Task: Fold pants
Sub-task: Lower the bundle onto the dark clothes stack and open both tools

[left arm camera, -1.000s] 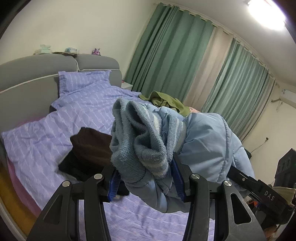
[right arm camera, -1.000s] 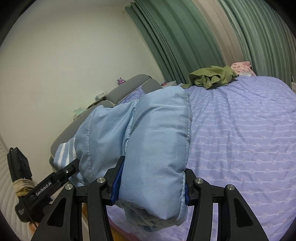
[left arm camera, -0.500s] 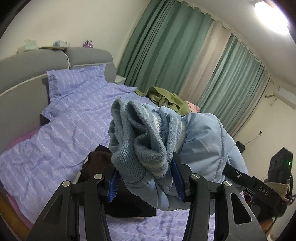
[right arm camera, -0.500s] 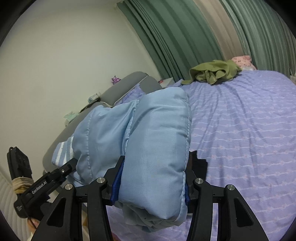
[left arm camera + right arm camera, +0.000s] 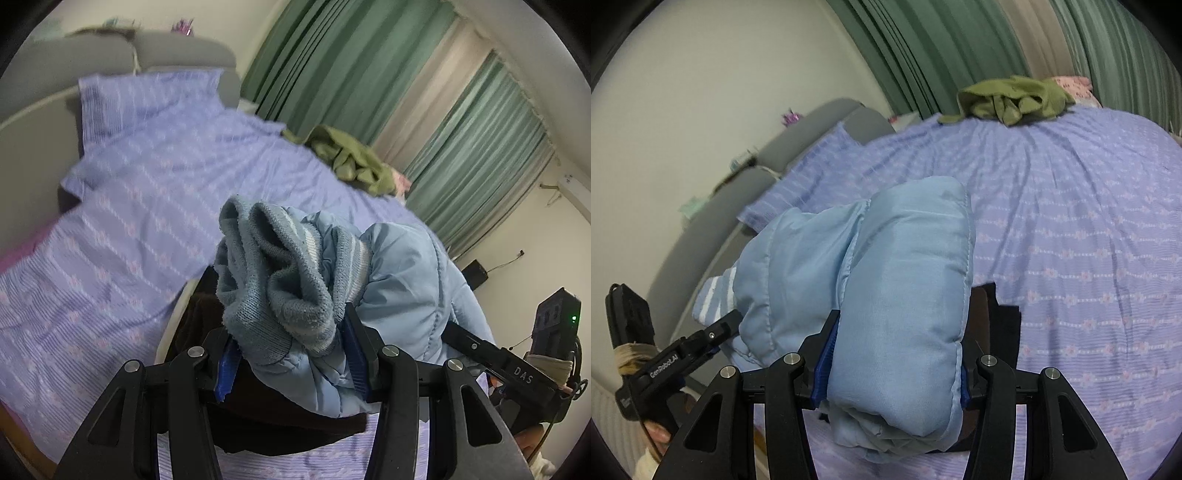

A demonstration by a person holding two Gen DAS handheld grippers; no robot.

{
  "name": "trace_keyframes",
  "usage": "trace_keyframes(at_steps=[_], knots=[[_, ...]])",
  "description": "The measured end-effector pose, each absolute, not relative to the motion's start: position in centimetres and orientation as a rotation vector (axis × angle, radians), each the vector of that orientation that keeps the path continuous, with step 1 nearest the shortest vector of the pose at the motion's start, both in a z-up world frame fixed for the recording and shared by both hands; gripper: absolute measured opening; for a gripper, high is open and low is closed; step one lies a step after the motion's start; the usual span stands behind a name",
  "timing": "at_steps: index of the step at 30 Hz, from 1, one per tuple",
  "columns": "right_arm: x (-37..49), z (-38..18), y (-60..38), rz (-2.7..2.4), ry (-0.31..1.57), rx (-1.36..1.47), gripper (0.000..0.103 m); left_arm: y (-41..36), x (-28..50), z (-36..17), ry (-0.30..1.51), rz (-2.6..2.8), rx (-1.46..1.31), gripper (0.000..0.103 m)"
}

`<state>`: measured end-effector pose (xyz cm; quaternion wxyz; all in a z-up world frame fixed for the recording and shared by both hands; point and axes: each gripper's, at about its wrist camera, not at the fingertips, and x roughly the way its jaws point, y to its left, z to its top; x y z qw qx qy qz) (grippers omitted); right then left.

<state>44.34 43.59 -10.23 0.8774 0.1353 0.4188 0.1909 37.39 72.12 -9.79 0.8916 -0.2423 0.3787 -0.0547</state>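
Folded light-blue padded pants [image 5: 402,280] hang between both grippers above the bed. My left gripper [image 5: 291,354] is shut on the end with the grey-blue knit ribbed cuffs [image 5: 280,280]. My right gripper [image 5: 894,365] is shut on the smooth padded end of the pants [image 5: 905,295]. The other gripper shows in each view: the right one [image 5: 506,373] at the right of the left wrist view, the left one [image 5: 676,362] at the lower left of the right wrist view. A dark brown folded garment [image 5: 280,413] lies on the bed right beneath the pants.
The bed has a lilac patterned sheet [image 5: 1071,229] and a pillow [image 5: 147,96] against a grey headboard [image 5: 173,51]. A crumpled olive-green garment [image 5: 1008,98] lies at the far side near green curtains [image 5: 332,62]. Part of the dark garment shows under the pants [image 5: 1001,325].
Both grippers have carried the pants forward over the bed and lower. The dark garment now lies directly below the pants. Both grips are unchanged.
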Motion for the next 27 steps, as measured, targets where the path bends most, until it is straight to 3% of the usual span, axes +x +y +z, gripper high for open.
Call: trace_keyframes(at_steps=[12,15,19,21,27], knots=[[47.1,-17.3,45.6,0.328,1.016,0.239,0.052,73.1,41.0,-17.3,0.936,-0.09,-0.501,0.049],[47.1,-17.9,46.0,0.317,1.021,0.202,0.056,73.3,41.0,-18.1,0.952,-0.091,-0.494,0.051],[47.0,-18.2,45.8,0.278,1.027,0.171,0.072,73.7,41.0,-18.8,0.97,-0.096,-0.489,0.053],[47.0,-18.3,45.8,0.256,1.025,0.15,0.077,73.9,40.8,-19.1,0.982,-0.092,-0.494,0.056],[46.2,-17.6,46.5,0.239,1.021,0.11,0.077,74.7,40.5,-19.1,1.023,-0.034,-0.481,0.074]])
